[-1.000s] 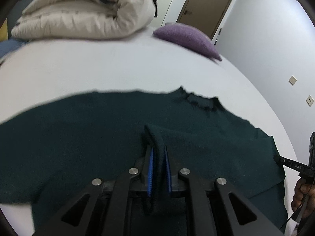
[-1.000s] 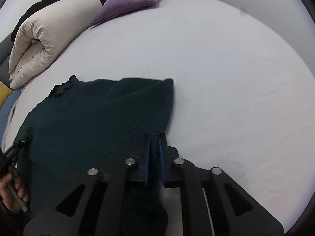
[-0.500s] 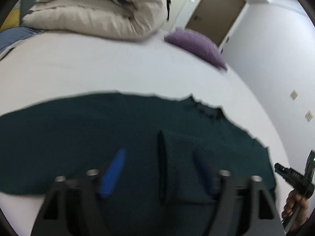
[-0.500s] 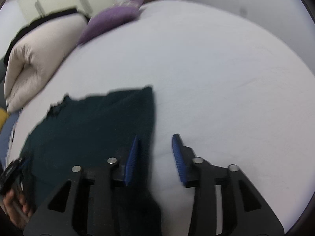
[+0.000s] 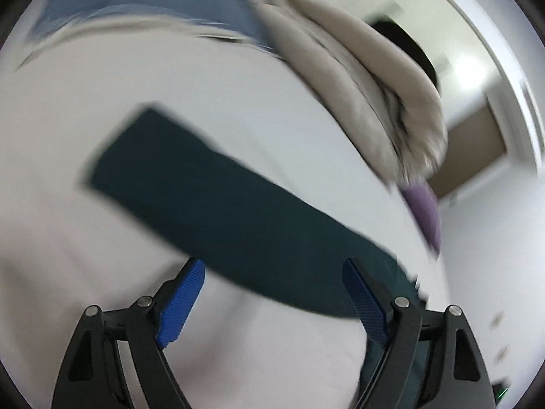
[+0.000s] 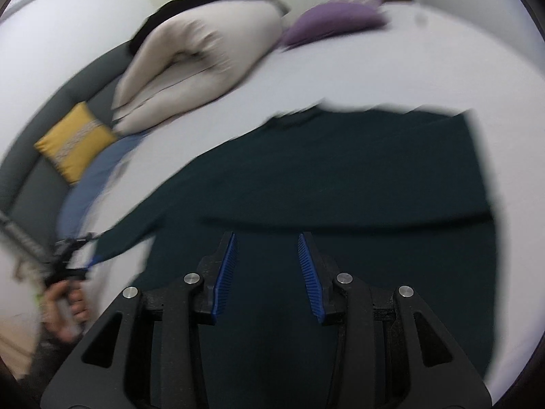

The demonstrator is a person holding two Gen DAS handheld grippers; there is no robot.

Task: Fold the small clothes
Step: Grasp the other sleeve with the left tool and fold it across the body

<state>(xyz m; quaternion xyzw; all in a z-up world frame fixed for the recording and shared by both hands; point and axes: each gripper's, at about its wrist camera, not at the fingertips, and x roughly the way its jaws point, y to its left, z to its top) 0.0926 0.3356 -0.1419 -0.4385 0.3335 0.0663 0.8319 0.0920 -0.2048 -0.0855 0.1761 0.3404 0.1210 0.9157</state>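
Here we have one dark green sweater [image 6: 340, 184] spread flat on the white bed [image 6: 425, 61]. Its one outstretched sleeve [image 5: 218, 204] runs ahead of our left gripper [image 5: 272, 293], whose blue pads are spread wide, grasping nothing. Our right gripper [image 6: 266, 272] hovers over the sweater's body, likewise released and empty. Beyond the sweater we count one rolled beige duvet [image 6: 197, 61], one purple pillow [image 6: 333, 17] and one yellow cushion [image 6: 75, 143]. Both views are motion-blurred.
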